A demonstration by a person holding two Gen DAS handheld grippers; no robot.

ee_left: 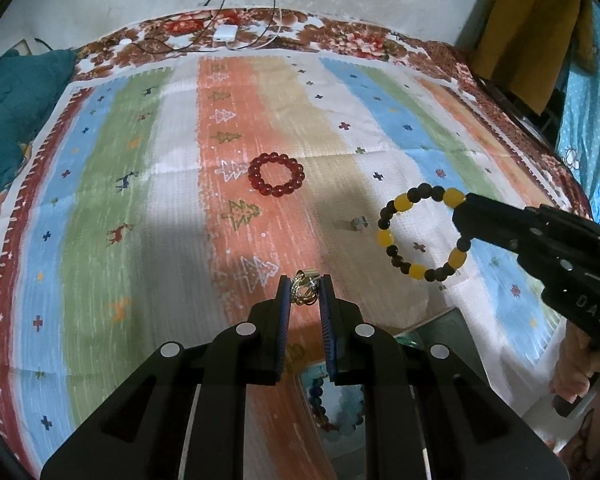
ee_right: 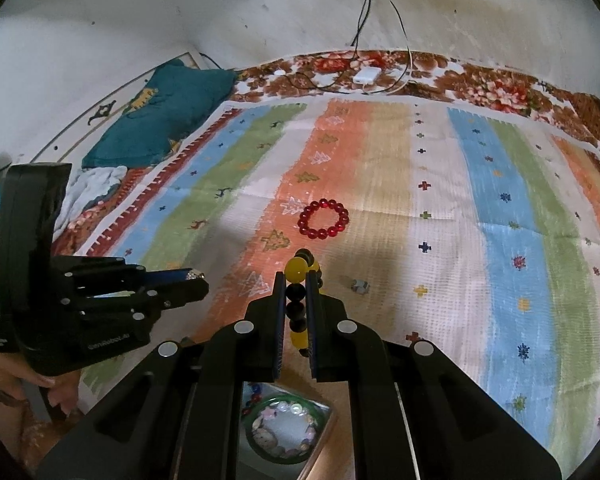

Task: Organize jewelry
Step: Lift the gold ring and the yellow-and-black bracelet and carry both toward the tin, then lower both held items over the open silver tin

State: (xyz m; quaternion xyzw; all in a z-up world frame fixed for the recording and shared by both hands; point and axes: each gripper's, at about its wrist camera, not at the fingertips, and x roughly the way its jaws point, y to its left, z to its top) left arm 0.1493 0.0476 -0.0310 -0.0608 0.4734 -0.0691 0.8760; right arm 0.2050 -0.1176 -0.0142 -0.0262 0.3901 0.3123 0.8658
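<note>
Above striped cloth by stained wall: left claw pinching gold ring, right claw gripping yellow-black bracelet.

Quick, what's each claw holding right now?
Left gripper: shut on a small gold ring cluster.
Right gripper: shut on the yellow and black bead bracelet.

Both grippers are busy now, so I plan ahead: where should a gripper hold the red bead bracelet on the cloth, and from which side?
The red bead bracelet lies flat as an open ring. Come from above, one finger inside the ring, one outside, pinching its near arc.
</note>
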